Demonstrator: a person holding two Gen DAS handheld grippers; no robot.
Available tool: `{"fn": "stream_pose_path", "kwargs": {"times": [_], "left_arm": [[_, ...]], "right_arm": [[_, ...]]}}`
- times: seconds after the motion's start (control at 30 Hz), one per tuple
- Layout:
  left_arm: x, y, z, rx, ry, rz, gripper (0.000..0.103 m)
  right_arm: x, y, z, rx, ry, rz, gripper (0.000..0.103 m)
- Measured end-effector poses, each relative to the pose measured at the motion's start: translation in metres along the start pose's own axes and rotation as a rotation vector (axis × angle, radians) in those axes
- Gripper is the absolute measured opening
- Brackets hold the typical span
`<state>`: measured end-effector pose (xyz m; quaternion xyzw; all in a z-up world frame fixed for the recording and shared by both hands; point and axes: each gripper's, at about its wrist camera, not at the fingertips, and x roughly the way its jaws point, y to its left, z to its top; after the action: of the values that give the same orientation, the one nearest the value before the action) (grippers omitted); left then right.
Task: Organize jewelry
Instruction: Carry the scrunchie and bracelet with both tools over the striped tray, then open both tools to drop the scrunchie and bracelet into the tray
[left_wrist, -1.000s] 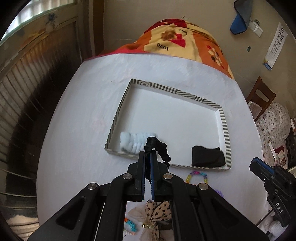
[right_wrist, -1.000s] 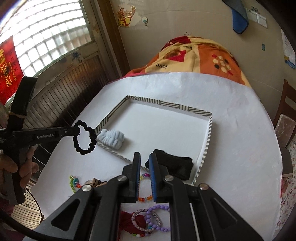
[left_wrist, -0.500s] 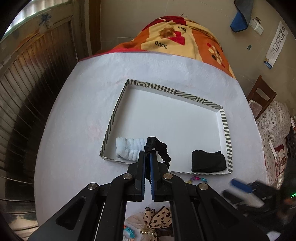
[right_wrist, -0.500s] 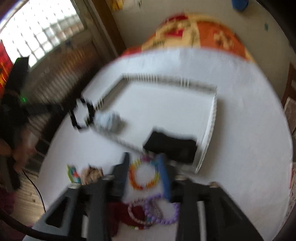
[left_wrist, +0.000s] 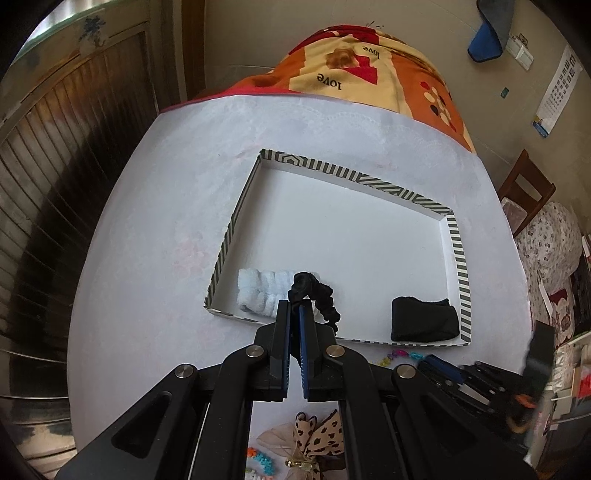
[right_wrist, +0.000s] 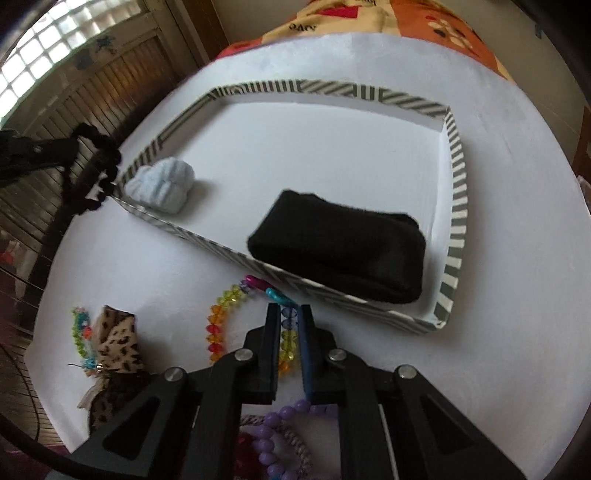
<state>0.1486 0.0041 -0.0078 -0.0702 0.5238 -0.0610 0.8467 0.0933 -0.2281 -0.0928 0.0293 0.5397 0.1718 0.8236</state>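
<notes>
My left gripper (left_wrist: 294, 306) is shut on a black scrunchie (left_wrist: 314, 291) and holds it over the near left corner of the striped tray (left_wrist: 458, 251); the scrunchie also shows in the right wrist view (right_wrist: 98, 162). A pale blue scrunchie (left_wrist: 258, 288) and a black band (left_wrist: 424, 319) lie in the tray. My right gripper (right_wrist: 289, 314) is low over the table just in front of the tray (right_wrist: 456, 177). Its jaws stand a little apart around one side of the rainbow bead bracelet (right_wrist: 218, 325), not closed on it.
A leopard-print bow (right_wrist: 116, 341), a small multicoloured bead piece (right_wrist: 79, 332) and purple bead bracelets (right_wrist: 273, 428) lie on the white table (right_wrist: 147, 277) in front of the tray. A patterned cloth (left_wrist: 369, 70) lies past the table's far edge.
My right gripper dropped down and forward to the rainbow bracelet, its jaws now around the beads. My left gripper carried the black scrunchie forward over the tray's near left corner.
</notes>
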Motion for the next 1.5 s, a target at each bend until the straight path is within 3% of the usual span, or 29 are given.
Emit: {"fn": "stream_pose_path", "kwargs": {"times": [0.37,0.57,1.07,1.5], "left_arm": [[-0.012,-0.010,0.018,0.010,-0.044,-0.003,0.000],[-0.012,-0.019,0.029,0.040,-0.068,0.014,0.000],[0.015,-0.023,0.051,0.077,-0.052,0.046,0.000],[0.064,-0.023,0.081,0.072,-0.005,0.021,0.000]], "right_arm": [[-0.094,0.011,0.036,-0.025,-0.173,0.083,0.010],[-0.105,0.008,0.059,-0.027,-0.215,0.064,0.010],[-0.076,0.001,0.088,-0.003,-0.184,0.039,0.010],[-0.025,-0.011,0.115,0.041,-0.107,0.045,0.010]]}}
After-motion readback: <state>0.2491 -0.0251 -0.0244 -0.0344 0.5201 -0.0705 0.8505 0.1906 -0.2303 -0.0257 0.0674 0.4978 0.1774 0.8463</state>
